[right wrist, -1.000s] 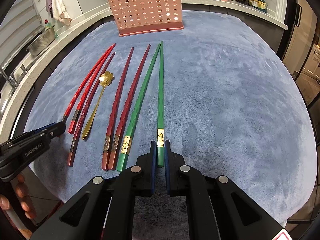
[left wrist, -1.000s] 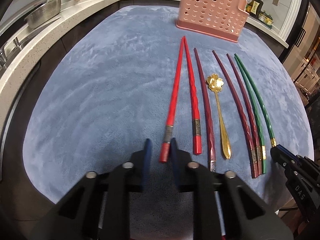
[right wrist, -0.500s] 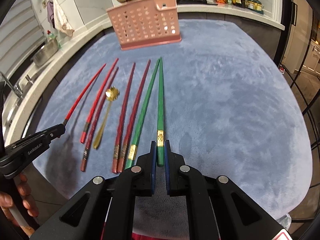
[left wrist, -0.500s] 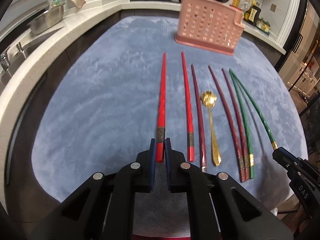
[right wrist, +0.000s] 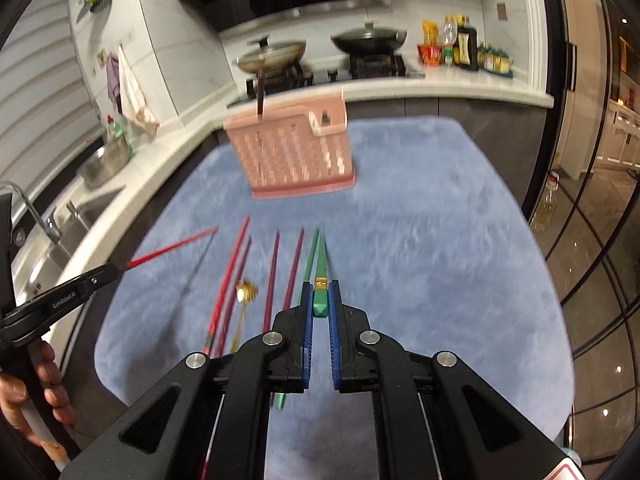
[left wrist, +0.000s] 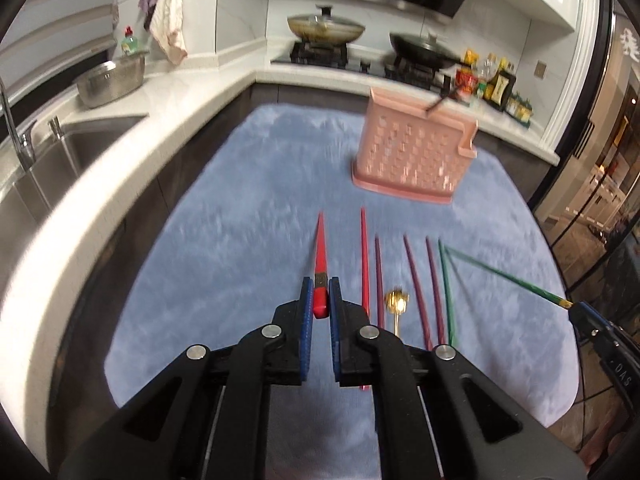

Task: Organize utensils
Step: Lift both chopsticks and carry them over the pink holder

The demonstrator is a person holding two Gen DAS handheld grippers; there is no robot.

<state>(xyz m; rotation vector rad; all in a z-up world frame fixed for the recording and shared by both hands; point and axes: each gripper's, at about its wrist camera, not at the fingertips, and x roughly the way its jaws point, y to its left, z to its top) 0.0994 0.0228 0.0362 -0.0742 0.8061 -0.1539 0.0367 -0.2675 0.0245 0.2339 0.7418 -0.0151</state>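
blue plush mat (left wrist: 240, 240) covers the table, with a pink perforated holder (left wrist: 416, 156) standing upright at its far end. a dark utensil already leans out of the holder's top.

the left gripper (left wrist: 319, 300) has its jaws closed on the thick near end of a red chopstick (left wrist: 320, 256), which is lifted off the mat and points away toward the holder. its jaws have just been closing the last bit, with that chopstick between them. the right gripper (right wrist: 319, 300) is clamped tight on the near end of a green chopstick (right wrist: 320, 270), also raised and pointing toward the holder.

lying on the mat between the two held sticks, in a row running near to far: a second red chopstick (left wrist: 364, 256), three maroon chopsticks (left wrist: 414, 276), a gold spoon (left wrist: 397, 304) with a flower bowl, and a second green chopstick (left wrist: 445, 280). they lie close beside each other, well short of the holder.

in the right wrist view a hand (right wrist: 24, 392) grips the left tool's handle at the near left. a sink (left wrist: 52, 160) and a steel bowl (left wrist: 110, 82) sit on the counter to the left; pans stand on the stove at the far side.
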